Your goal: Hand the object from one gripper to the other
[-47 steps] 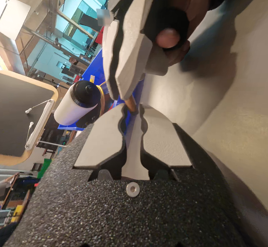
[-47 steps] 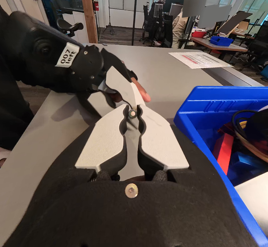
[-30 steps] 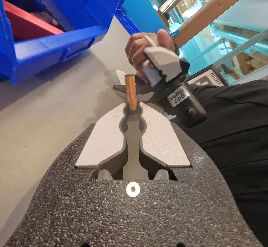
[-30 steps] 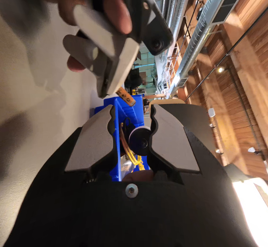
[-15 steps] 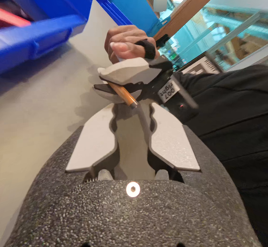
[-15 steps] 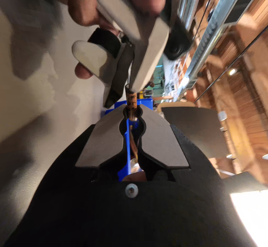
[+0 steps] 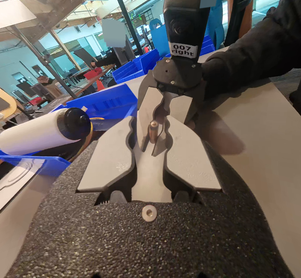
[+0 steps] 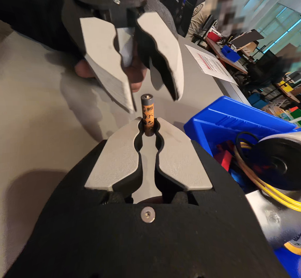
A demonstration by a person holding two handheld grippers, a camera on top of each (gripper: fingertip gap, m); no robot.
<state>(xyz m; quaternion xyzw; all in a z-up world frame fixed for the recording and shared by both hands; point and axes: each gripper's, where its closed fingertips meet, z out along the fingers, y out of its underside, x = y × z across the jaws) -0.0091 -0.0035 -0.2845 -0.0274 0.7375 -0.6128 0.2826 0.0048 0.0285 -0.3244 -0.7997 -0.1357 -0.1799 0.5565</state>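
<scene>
The grey tabletop (image 8: 32, 107) carries everything here, with a blue bin (image 8: 236, 123) at its edge holding a white cylinder with a black cap (image 7: 48, 133), yellow cable (image 8: 260, 193) and red pieces, packed so that most of its contents are only partly visible.

Above the tabletop the two tools face each other tip to tip, which suits a mid-air pass. The right hand-held gripper (image 8: 149, 123) is clenched on the battery (image 8: 147, 113), pinching its lower end in the notch near the fingertips so the upper length stands clear and upright for the other tool to reach. The left hand-held gripper (image 8: 153, 100) is released, its grey fingers (image 8: 104, 54) spread to either side of the battery's top without touching it; judging from this, the battery now belongs to the right side alone.

In the left wrist view the battery (image 7: 153, 131) shows dim and foreshortened between the right tool's fingers, its bottom end hidden. The person's hand behind the left tool is largely covered, and motion blur softens one fingertip.
</scene>
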